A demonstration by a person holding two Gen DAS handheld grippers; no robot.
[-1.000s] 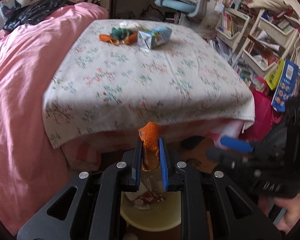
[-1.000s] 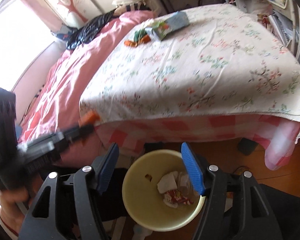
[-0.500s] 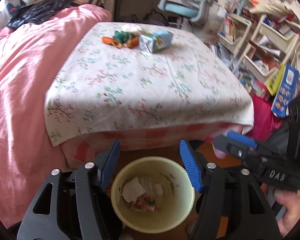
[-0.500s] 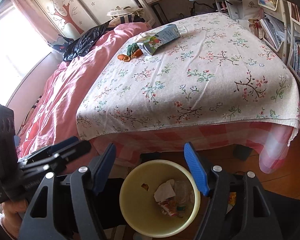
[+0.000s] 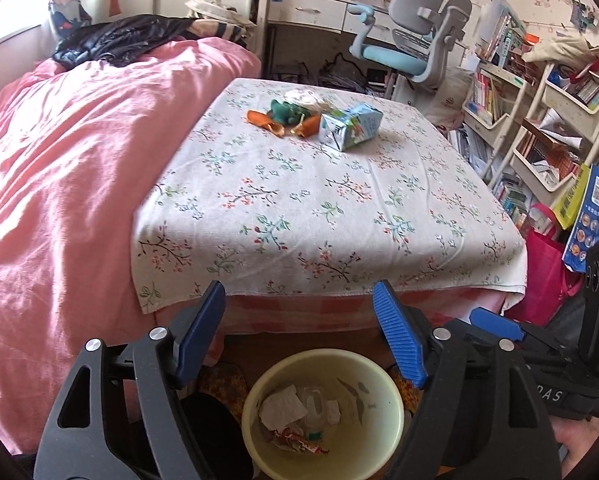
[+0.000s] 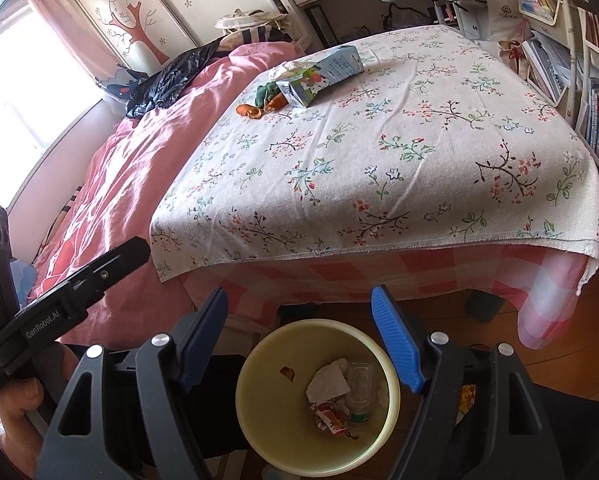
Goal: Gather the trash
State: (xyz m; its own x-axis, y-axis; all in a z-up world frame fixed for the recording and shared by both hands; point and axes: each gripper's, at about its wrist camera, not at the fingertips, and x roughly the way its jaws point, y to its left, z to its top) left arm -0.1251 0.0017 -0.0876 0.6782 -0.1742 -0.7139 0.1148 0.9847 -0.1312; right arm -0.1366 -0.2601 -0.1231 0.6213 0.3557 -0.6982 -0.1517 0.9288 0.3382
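A pale yellow trash bin (image 5: 387, 392) stands on the floor below the table's near edge, holding crumpled paper and wrappers; it also shows in the right wrist view (image 6: 255, 364). My left gripper (image 5: 299, 320) is open and empty above the bin. My right gripper (image 6: 299, 320) is open and empty above it too. On the far side of the floral-cloth table (image 5: 319, 208) lie a blue carton (image 5: 351, 126), orange peel (image 5: 259, 117), a green scrap (image 5: 285, 109) and a crumpled white wrapper (image 5: 301, 95). The carton (image 6: 331, 70) and peel (image 6: 248, 111) also show in the right wrist view.
A bed with a pink quilt (image 5: 71, 168) runs along the table's left side. Shelves of books (image 5: 539, 136) and a pink bag (image 5: 543, 272) crowd the right. A desk chair (image 5: 411, 56) stands behind the table.
My left gripper was shut on a piece of orange peel over the bin; it has opened and the peel is gone from it. Both grippers have tilted up toward the table.
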